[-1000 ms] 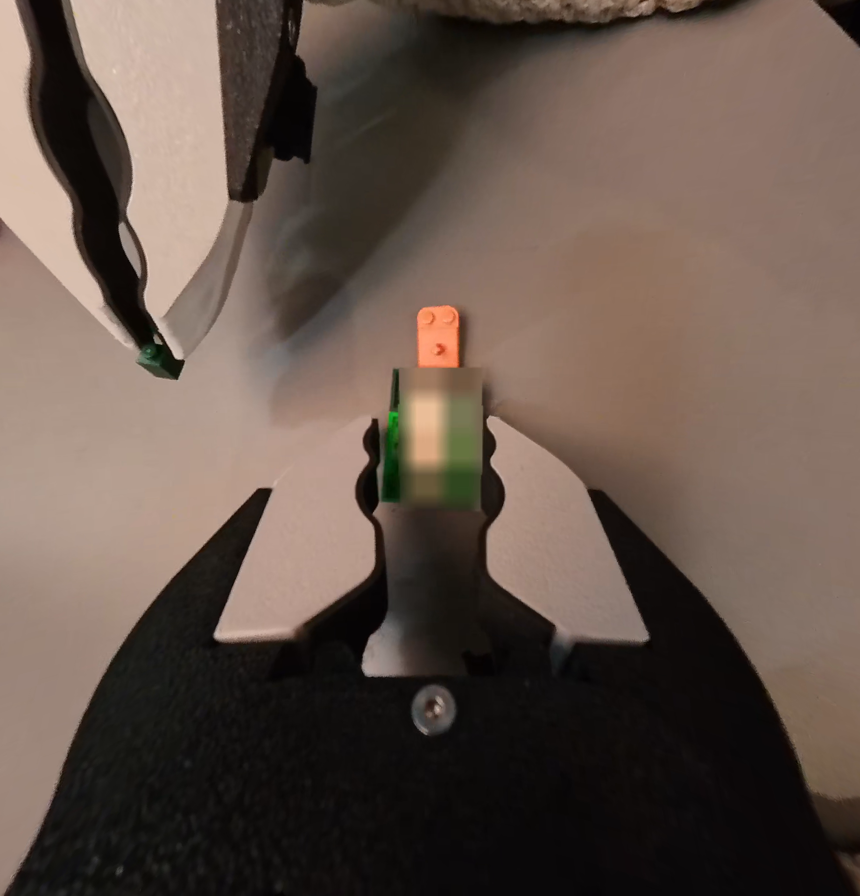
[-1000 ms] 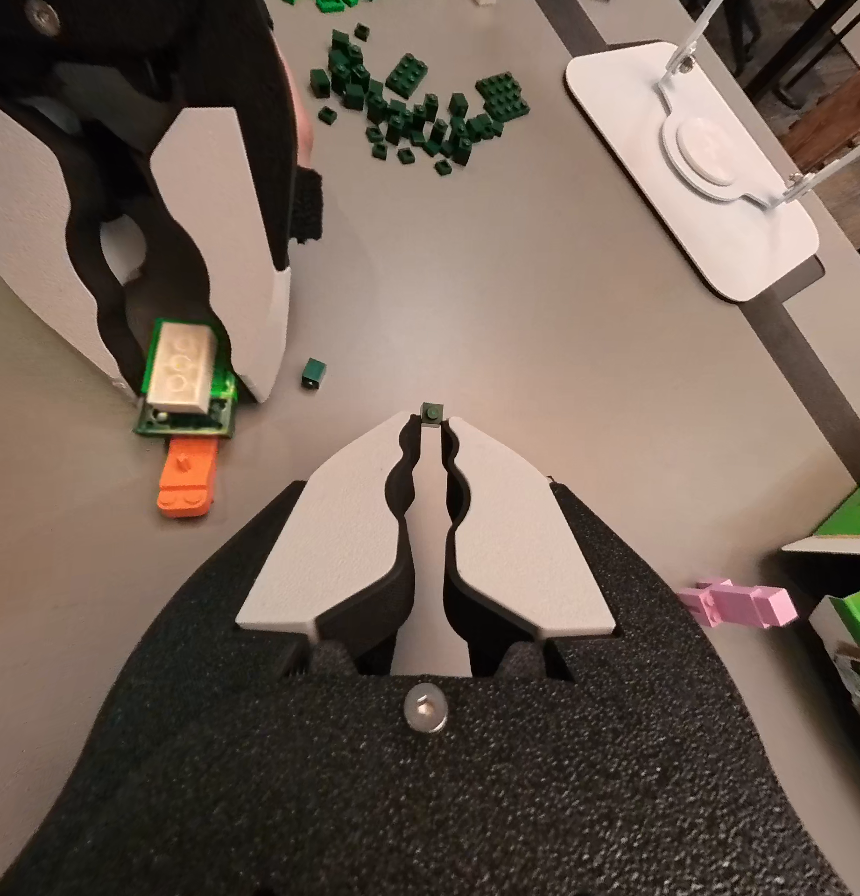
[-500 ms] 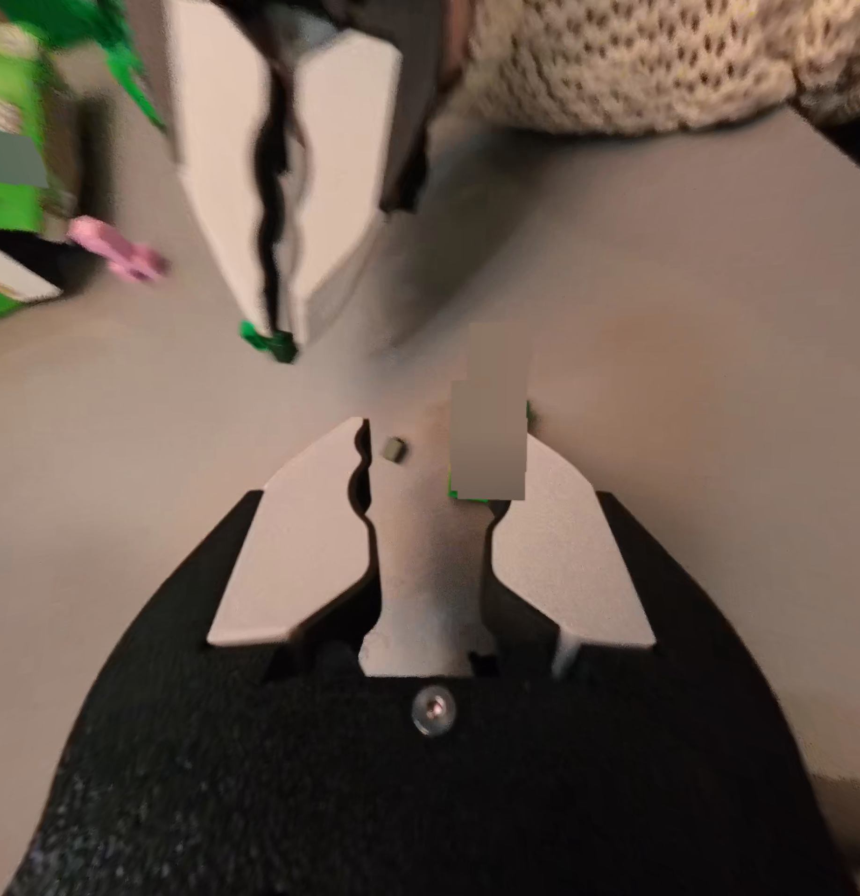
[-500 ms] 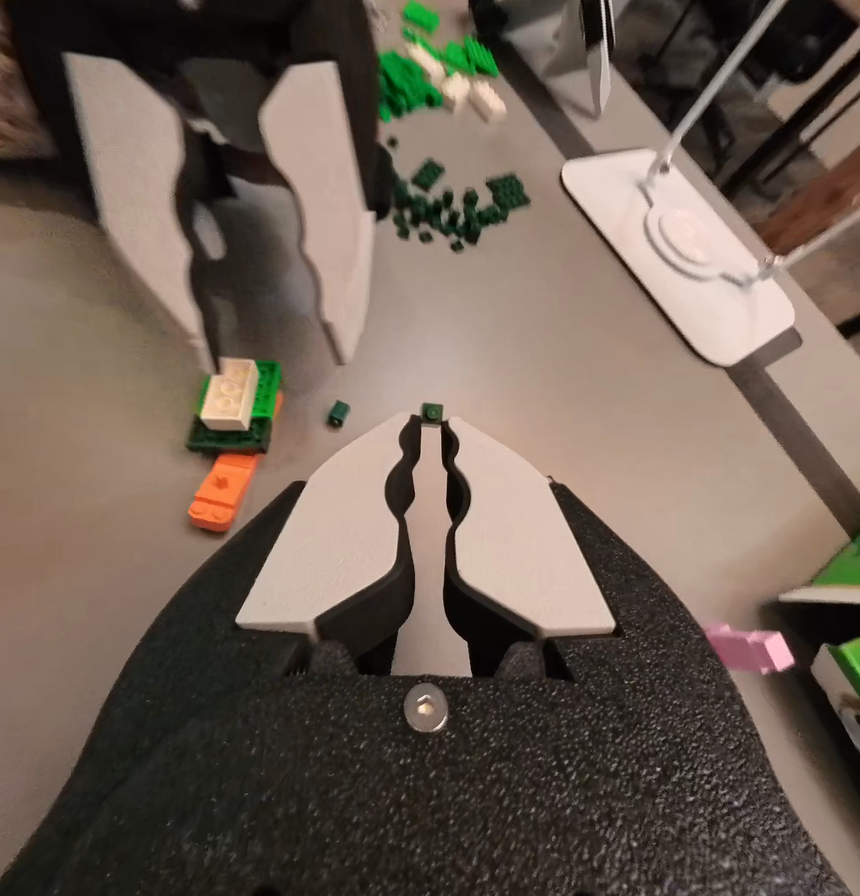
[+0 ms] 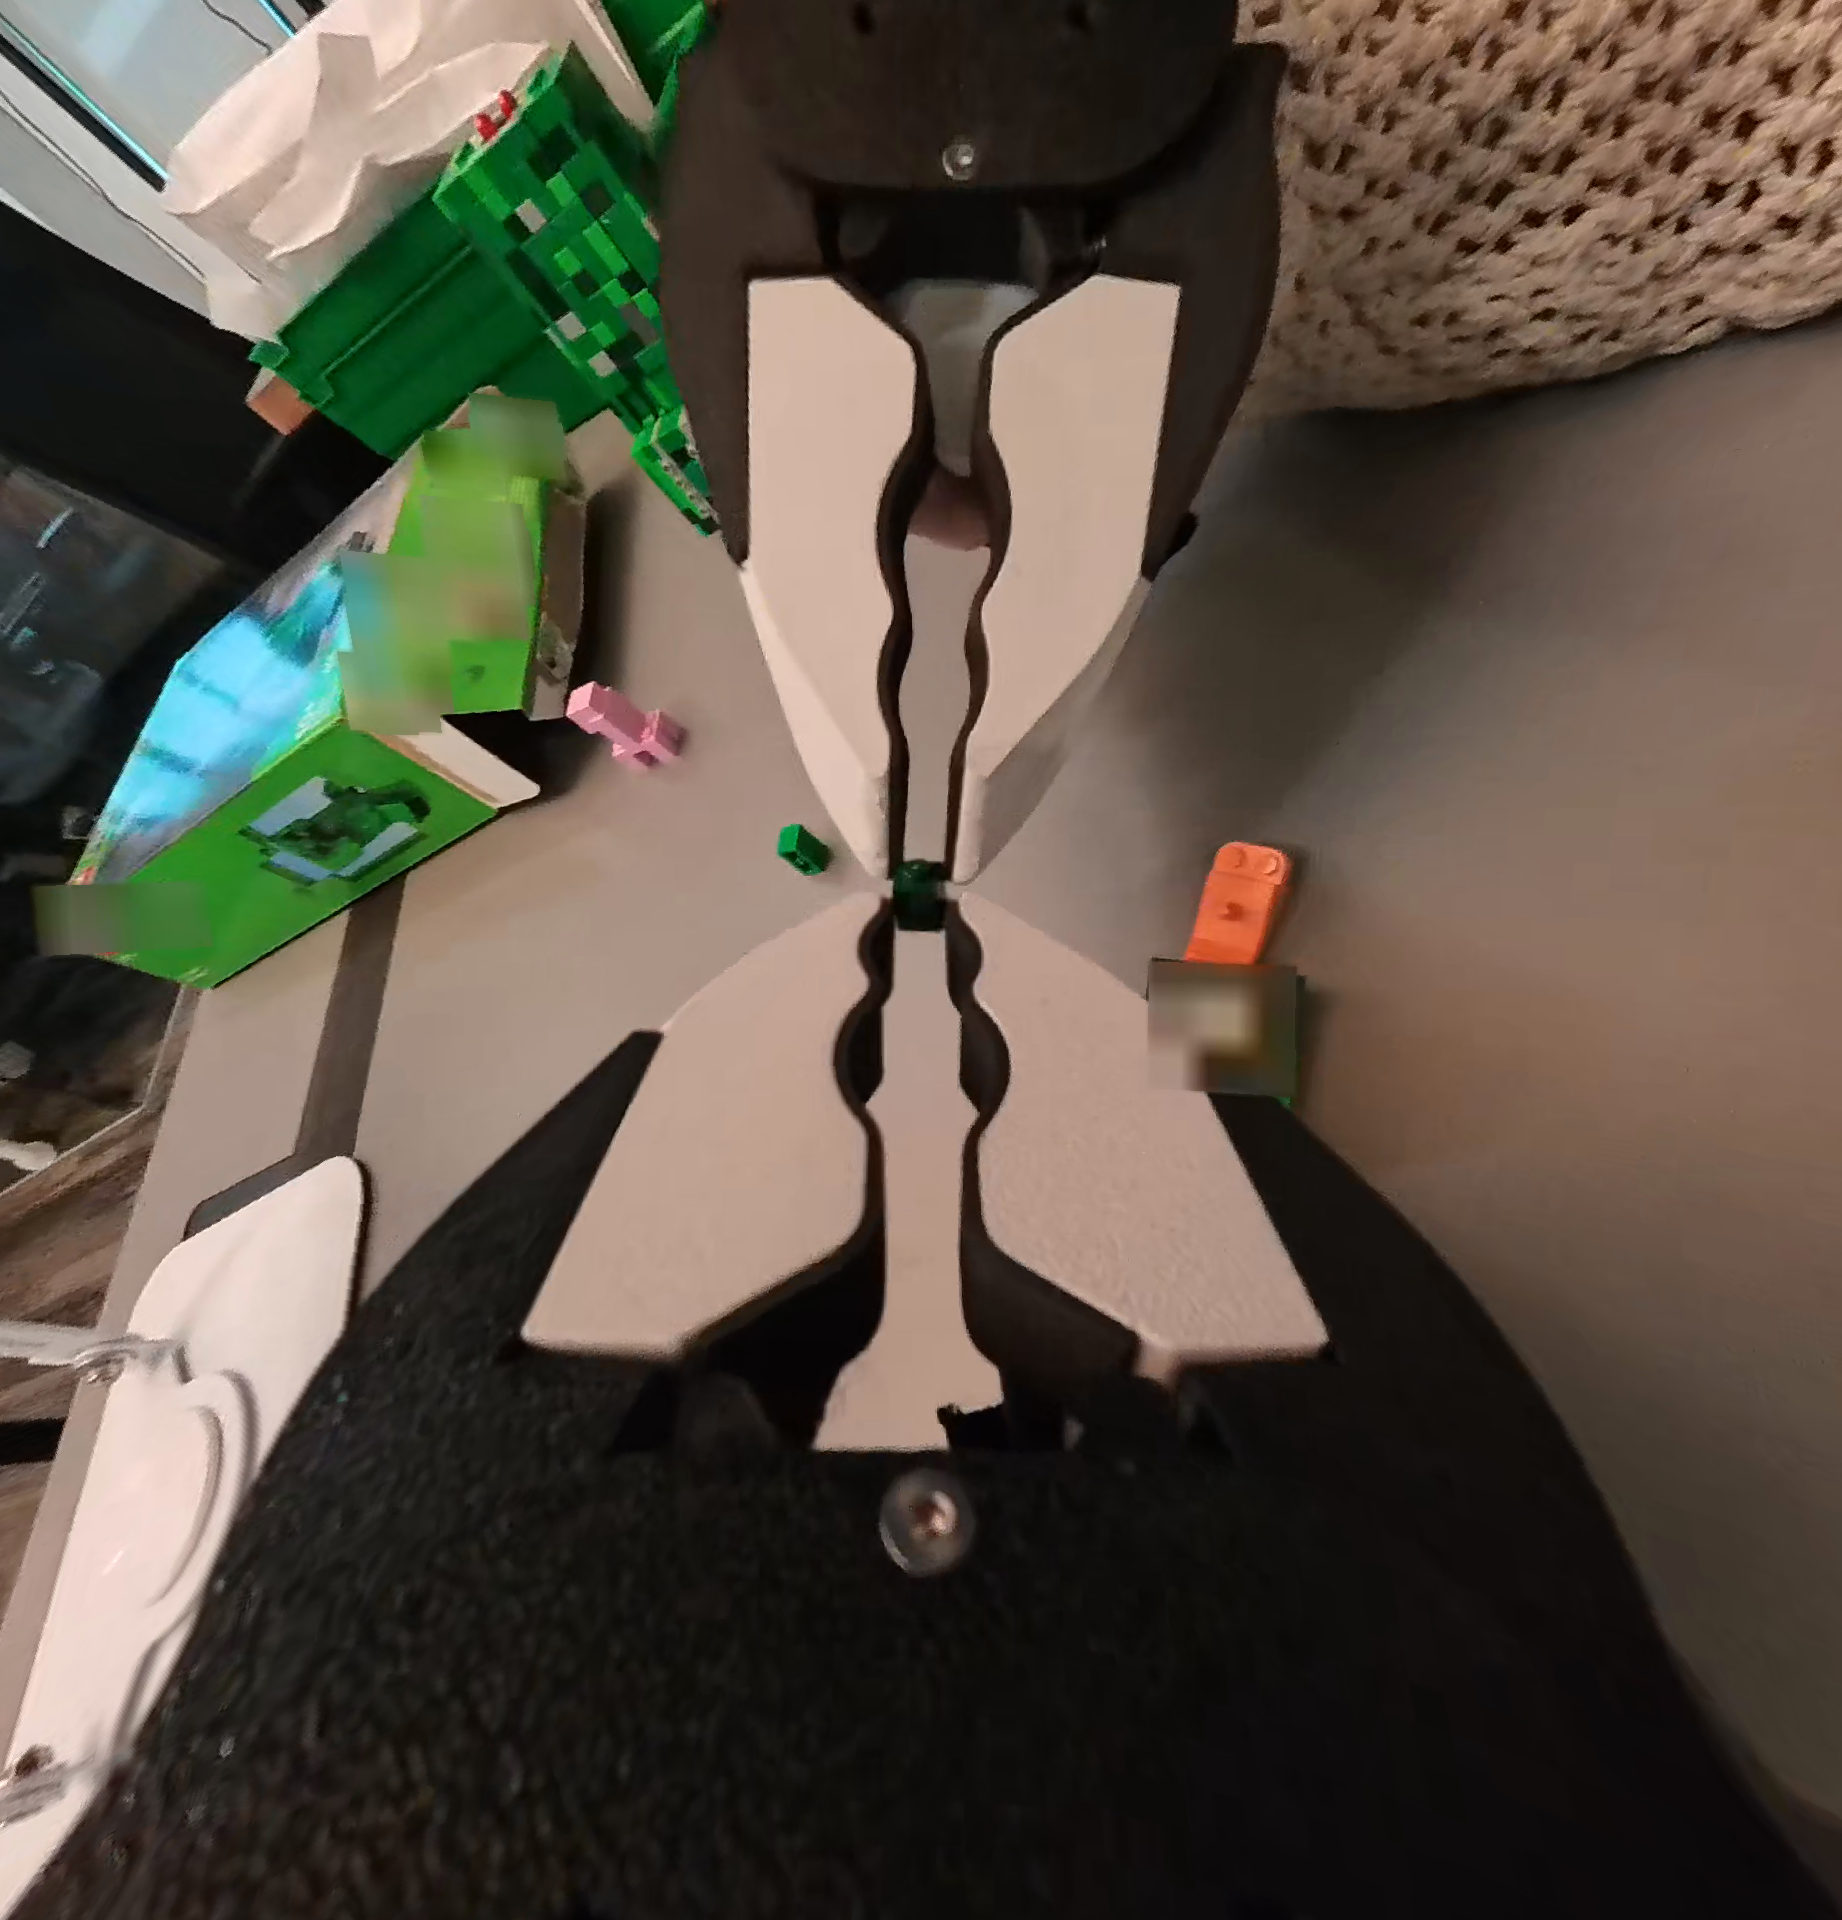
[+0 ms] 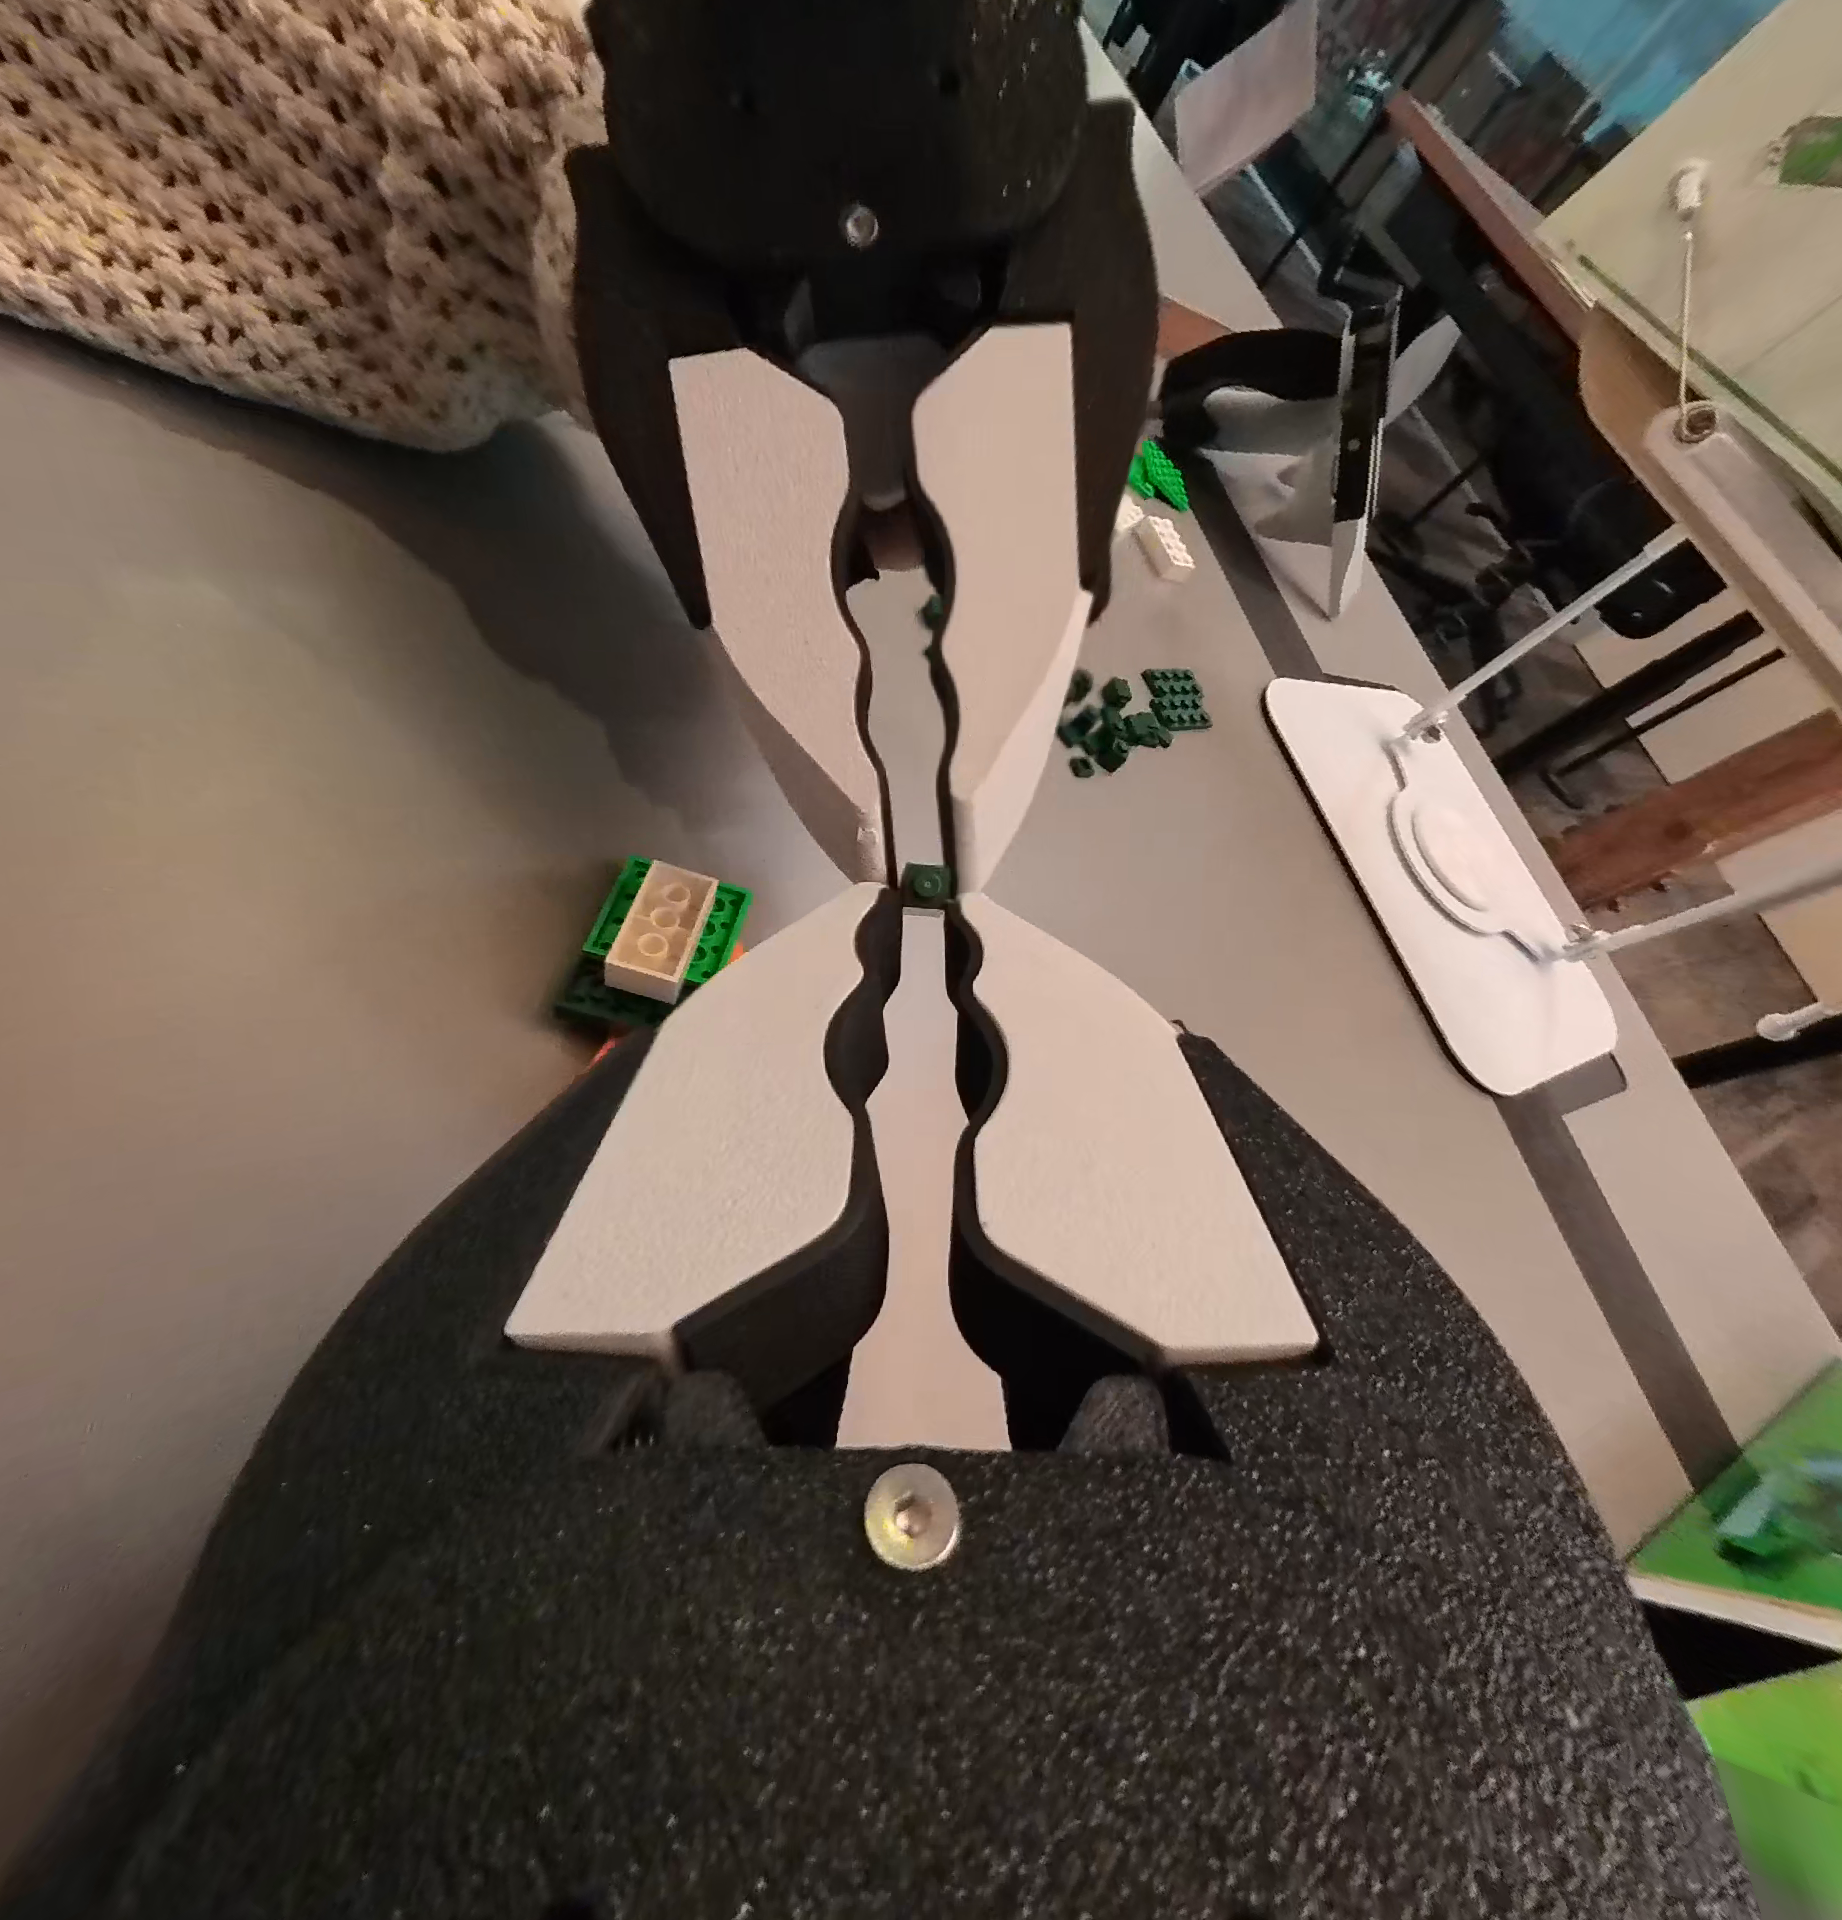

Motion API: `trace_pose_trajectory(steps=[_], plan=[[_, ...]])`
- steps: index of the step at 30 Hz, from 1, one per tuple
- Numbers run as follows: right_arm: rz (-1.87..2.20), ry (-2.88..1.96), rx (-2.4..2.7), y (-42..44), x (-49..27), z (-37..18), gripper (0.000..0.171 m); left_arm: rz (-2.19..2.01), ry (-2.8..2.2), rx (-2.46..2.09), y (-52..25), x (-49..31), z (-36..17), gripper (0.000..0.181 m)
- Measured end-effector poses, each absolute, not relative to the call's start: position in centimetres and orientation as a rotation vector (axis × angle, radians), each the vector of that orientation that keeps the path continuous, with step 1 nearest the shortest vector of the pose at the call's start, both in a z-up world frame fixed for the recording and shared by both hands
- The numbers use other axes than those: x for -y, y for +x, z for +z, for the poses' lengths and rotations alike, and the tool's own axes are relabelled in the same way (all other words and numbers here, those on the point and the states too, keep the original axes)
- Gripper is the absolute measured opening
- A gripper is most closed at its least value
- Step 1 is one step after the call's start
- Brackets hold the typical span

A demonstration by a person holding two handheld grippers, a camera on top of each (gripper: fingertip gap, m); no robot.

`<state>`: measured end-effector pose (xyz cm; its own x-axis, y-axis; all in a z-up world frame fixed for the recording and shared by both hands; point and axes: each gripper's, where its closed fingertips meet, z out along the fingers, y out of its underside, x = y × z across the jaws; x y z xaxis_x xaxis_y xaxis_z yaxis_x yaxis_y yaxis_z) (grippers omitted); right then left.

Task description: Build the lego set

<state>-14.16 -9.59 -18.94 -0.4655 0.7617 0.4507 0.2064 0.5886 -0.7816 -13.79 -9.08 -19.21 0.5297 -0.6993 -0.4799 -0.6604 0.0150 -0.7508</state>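
Observation:
A small dark green brick [image 5: 917, 896] sits between the tips of both grippers, which meet tip to tip above the grey table. My left gripper [image 5: 917, 920] is closed narrowly on it from one side. My right gripper [image 6: 927, 906] pinches the same brick [image 6: 927, 883] from the other side. The build, green plates with a white brick on top [image 6: 657, 935], lies on the table beside the grippers. An orange piece [image 5: 1239, 904] lies next to it. One loose green brick [image 5: 803, 847] lies near the tips.
A pile of dark green bricks [image 6: 1125, 717] and white bricks [image 6: 1166, 540] lie farther off. A white stand base [image 6: 1436, 883] sits at the table edge. Green set boxes [image 5: 304, 821] and a pink piece [image 5: 626, 722] are beyond. A knitted sleeve [image 5: 1571, 187] is close. The grippers are tip to tip, or close to it. Left tips and right tips are each some 8 cm from the orange piece [image 5: 1239, 904].
My left gripper let go of the green and white build, swung round to face the right gripper and closed on the small dark green brick. The right gripper kept its grip.

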Motion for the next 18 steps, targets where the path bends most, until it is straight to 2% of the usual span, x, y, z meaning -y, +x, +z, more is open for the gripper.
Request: trace_pose_trajectory(steps=[8, 10, 13, 18], plan=[[0.825, -0.762, 1.904, -14.4, 9.2, -18.1, 0.008, -0.163, -1.714, -1.030, -14.3, 8.7, -18.5, 0.007], [0.807, -0.736, 1.848, -14.4, 8.9, -17.2, 0.016, -0.247, -1.750, -0.926, -14.8, 8.4, -18.0, 0.007], [0.765, -0.697, 1.762, -14.5, 8.7, -16.0, 0.013, -0.479, -1.686, -0.702, -15.1, 8.2, -15.6, 0.007], [1.203, -0.840, 1.520, -15.0, 9.6, -12.3, 0.010, -0.803, -1.290, -0.499, -15.7, 9.8, -10.2, 0.007]])
